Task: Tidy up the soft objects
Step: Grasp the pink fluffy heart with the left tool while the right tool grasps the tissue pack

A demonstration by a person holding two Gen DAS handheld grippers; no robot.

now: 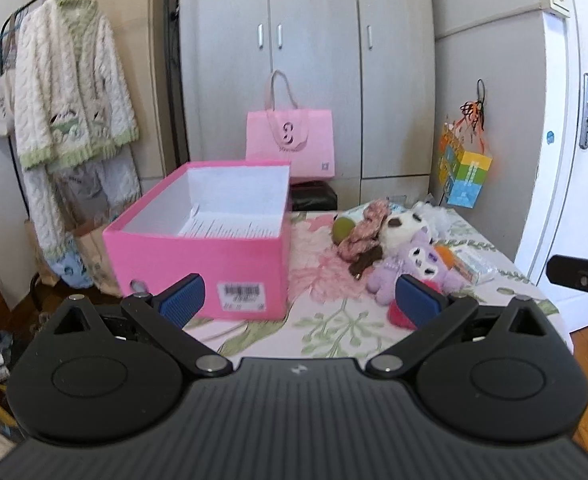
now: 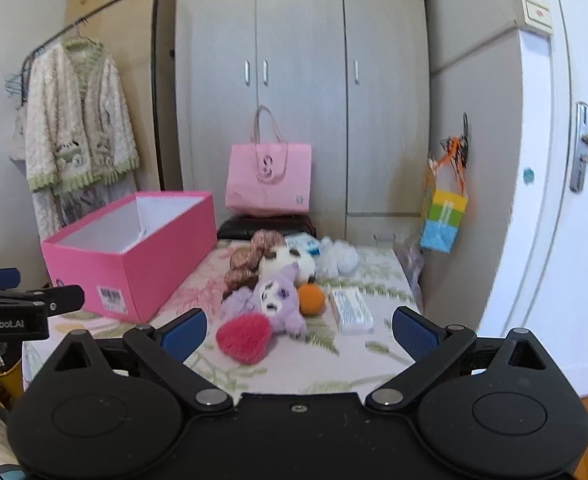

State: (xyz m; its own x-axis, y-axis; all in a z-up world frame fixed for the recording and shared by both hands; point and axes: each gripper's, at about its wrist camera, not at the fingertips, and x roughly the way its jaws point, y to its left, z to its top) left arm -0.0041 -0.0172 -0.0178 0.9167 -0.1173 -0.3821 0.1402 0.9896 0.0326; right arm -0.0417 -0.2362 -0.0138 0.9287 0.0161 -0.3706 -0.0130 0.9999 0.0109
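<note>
Both the left gripper (image 1: 299, 300) and right gripper (image 2: 298, 332) hover spread and empty, the red heart plush (image 2: 244, 338) lying just beyond the right's fingertips, beside the pink box (image 2: 134, 256).

A grey wardrobe (image 2: 301, 80) fills the back wall. Just in front of its doors, a pink tote bag (image 2: 269, 184) stands on a dark stool (image 2: 266, 227). Left of the wardrobe, a cream knitted cardigan (image 2: 80, 116) hangs on a clothes rail (image 2: 94, 12). On the wardrobe's right side hangs a colourful gift bag (image 2: 443, 216), beside a white door (image 2: 565, 160).
</note>
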